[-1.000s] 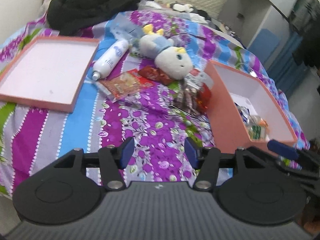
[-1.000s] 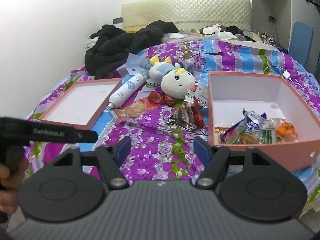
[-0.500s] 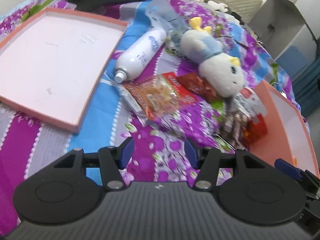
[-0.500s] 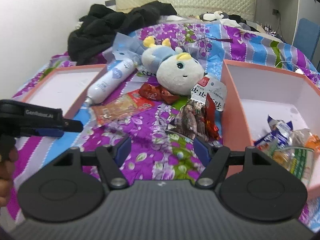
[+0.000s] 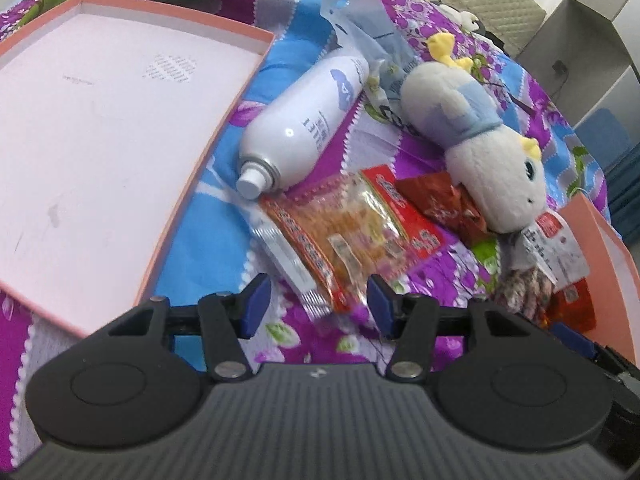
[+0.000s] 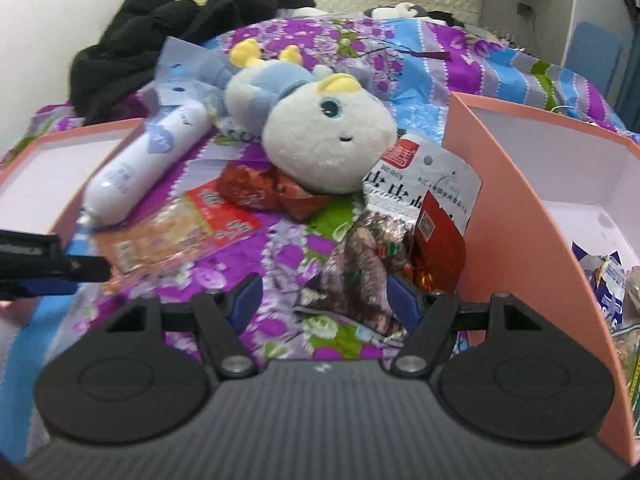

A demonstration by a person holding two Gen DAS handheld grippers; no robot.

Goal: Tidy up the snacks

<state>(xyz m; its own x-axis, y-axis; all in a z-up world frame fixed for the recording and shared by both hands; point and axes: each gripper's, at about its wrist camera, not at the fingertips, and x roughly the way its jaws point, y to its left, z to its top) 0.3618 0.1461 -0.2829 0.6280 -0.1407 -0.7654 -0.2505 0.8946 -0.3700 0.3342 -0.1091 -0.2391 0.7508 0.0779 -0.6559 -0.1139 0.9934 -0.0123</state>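
Here, on a bedspread (image 5: pixel 224 236) of purple flowers and blue stripes, several snack packets scattered between two pink boxes. Left gripper (image 5: pixel 318 306) low over the near end of a clear orange snack packet (image 5: pixel 344 228), jaws closing yet not pressing, the packet's corner lying between the blue pads (image 5: pixel 256 304). Just beyond that packet, a white spray bottle (image 5: pixel 304 120) on its side, nozzle touching the packet's far edge, beside the shallow pink lid (image 5: pixel 100 132) on the left. Next to the orange packet, a dark red packet (image 5: pixel 444 200) tucked partly under the head of a plush toy (image 5: pixel 492 160). Right gripper (image 6: pixel 322 302) with jaws apart and gripping nothing, poised at the near end of a brown mottled snack packet (image 6: pixel 364 268), which leans against a red packet (image 6: pixel 438 240) and a white-topped packet (image 6: pixel 420 176). Those three right up against the outer wall of the deep pink box (image 6: pixel 516 216), with more wrapped snacks (image 6: pixel 608 276) already inside it. Black clothing (image 6: pixel 160 28) heaped at the far end of the bed.
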